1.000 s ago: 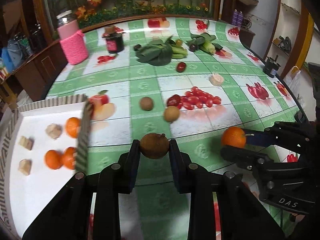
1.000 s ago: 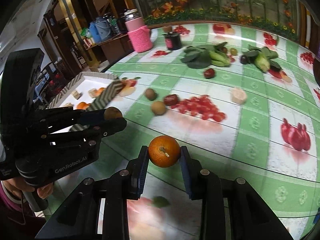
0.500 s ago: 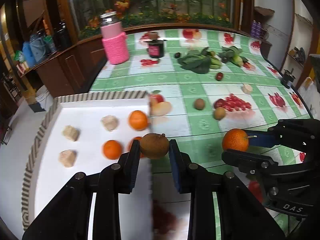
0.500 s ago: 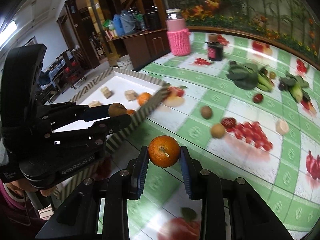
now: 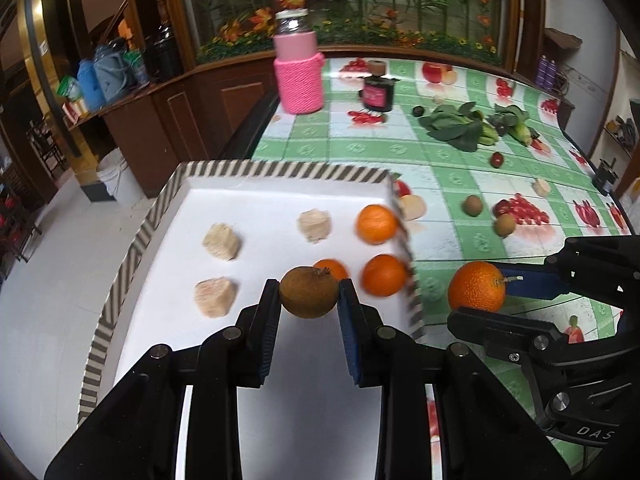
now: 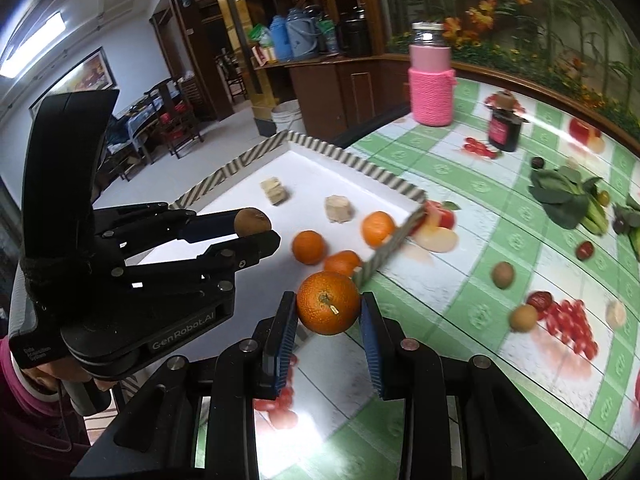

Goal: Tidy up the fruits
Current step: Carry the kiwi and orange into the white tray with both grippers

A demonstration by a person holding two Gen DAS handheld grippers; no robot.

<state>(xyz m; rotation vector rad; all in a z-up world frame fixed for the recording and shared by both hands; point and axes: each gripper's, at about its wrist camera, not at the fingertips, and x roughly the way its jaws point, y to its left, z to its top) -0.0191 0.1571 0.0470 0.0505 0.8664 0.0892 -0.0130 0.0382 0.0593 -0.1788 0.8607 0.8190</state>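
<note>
Left tool [image 5: 309, 296] is pinching a kiwi [image 5: 309, 291] above the tray [image 5: 132, 248] — placing step. Right tool [image 6: 328, 314] is gripping an orange [image 6: 328, 307] beside it — lowering comes next.

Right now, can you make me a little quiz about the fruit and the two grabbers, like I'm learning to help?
1. True or false: the left gripper holds a brown kiwi.
2. How many oranges lie in the white tray? A) one B) three C) five
3. Fill in: the right gripper is shut on an ______.

Key: 1 true. 2 B, three in the tray, beside three pale cubes. 3 orange, held over the green tablecloth just outside the tray's striped rim.
</note>
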